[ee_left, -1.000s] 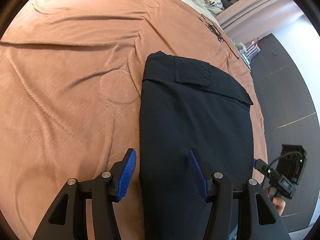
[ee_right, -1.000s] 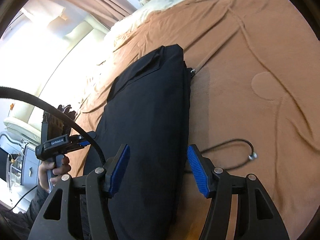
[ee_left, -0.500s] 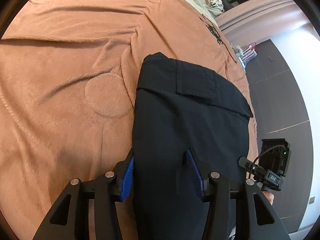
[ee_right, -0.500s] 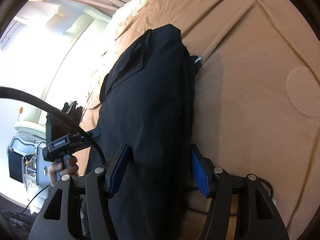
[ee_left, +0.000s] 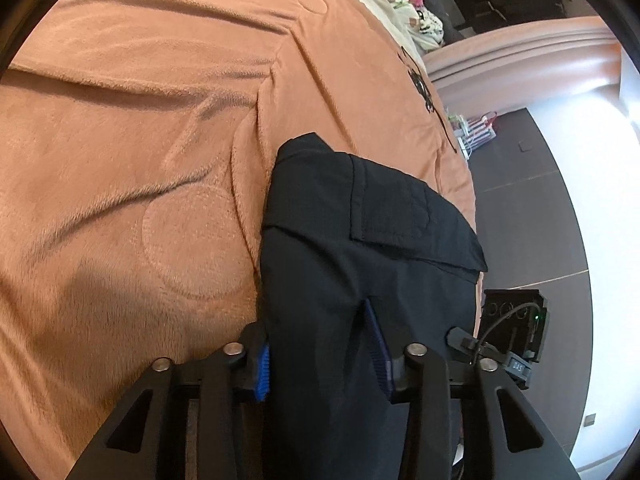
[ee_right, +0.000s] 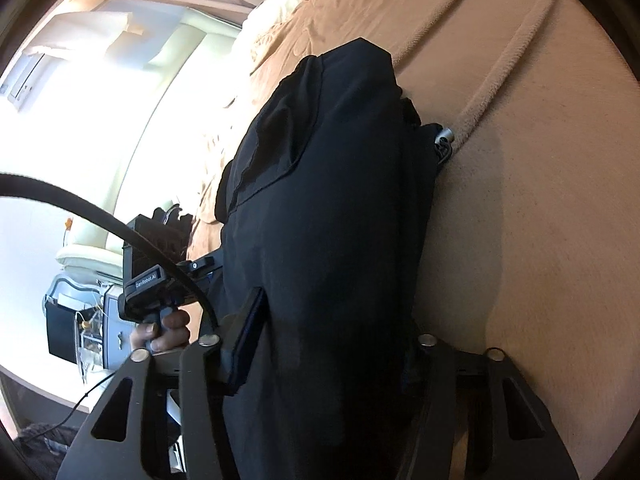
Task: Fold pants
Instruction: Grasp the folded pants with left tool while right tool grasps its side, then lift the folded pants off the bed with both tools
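Observation:
Folded black pants [ee_left: 360,240] lie lengthwise on an orange-brown blanket [ee_left: 140,120]. My left gripper [ee_left: 320,340] straddles their near left edge. Its jaws are closing, and both blue pads [ee_left: 262,372] press into a bunched ridge of the cloth. In the right wrist view the same pants [ee_right: 332,160] fill the middle. My right gripper [ee_right: 332,328] is closing on their near end: its left pad [ee_right: 248,336] lies against the cloth, and its right pad is buried under it. A hand [ee_right: 164,328] at the left holds the other gripper's handle.
The bed's edge and a dark floor [ee_left: 528,220] lie to the right of the pants. Pale bedding and soft toys [ee_left: 396,4] sit at the head of the bed. A metal cord end [ee_right: 444,136] pokes out beside the pants. A black cable [ee_right: 100,216] crosses the left.
Both grippers came down and forward over the pants' near end. Their jaws went from wide apart to pinching the cloth. A loose cable on the blanket has left the right wrist view.

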Available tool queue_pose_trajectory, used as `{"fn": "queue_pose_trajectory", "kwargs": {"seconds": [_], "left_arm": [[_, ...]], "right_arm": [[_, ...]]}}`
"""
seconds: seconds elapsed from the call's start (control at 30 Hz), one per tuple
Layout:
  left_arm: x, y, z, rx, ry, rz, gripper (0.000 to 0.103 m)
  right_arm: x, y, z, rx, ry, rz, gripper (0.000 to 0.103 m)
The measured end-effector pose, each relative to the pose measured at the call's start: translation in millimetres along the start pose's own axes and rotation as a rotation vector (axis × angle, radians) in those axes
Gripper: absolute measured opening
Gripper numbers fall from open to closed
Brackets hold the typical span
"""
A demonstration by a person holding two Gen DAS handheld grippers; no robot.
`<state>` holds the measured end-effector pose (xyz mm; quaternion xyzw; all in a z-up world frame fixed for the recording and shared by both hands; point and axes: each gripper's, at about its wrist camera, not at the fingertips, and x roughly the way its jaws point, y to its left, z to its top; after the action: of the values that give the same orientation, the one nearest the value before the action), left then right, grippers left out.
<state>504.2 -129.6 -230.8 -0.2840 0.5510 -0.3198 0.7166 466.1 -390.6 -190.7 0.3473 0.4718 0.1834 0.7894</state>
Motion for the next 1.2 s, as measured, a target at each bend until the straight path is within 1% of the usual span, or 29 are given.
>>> {"fn": "queue_pose_trajectory", "kwargs": {"seconds": [0.03,0.07,0.13,0.23,0.47,0.63,0.77,1.03,1.2], "left_arm": [[-1,-2,0,0.005,-0.003,0.005,0.029],[-4,-4,0,0.011,-0.009,0.007,0.026],[-11,-9,-2,0.023,-0.019,0.000,0.018],[-19,-18,-4,0.052,-0.035,0.001,0.014],[-38,-37,-13,0.090,-0.076,-0.007,0.012],[-51,-49,-18,0.115,-0.099,-0.021,0.012],[-61,-61,-23,0.139,-0.132,-0.023,0.011],[-102,-88,-39,0.197,-0.214,-0.042,0.011],[-130,-96,-48,0.218,-0.269,-0.041,0.011]], "right_arm": [[0,1,-1,-0.005,-0.002,0.004,0.036],[-1,2,-2,-0.011,-0.004,0.006,0.029],[-9,7,-7,-0.036,-0.024,0.000,0.024],[-18,18,-16,-0.065,-0.048,-0.015,0.020],[-38,50,-39,-0.131,-0.092,-0.052,0.020],[-49,67,-57,-0.155,-0.128,-0.056,0.019],[-58,87,-73,-0.199,-0.168,-0.063,0.018],[-82,131,-106,-0.287,-0.247,-0.054,0.018],[-91,159,-125,-0.335,-0.287,-0.041,0.018]]}}
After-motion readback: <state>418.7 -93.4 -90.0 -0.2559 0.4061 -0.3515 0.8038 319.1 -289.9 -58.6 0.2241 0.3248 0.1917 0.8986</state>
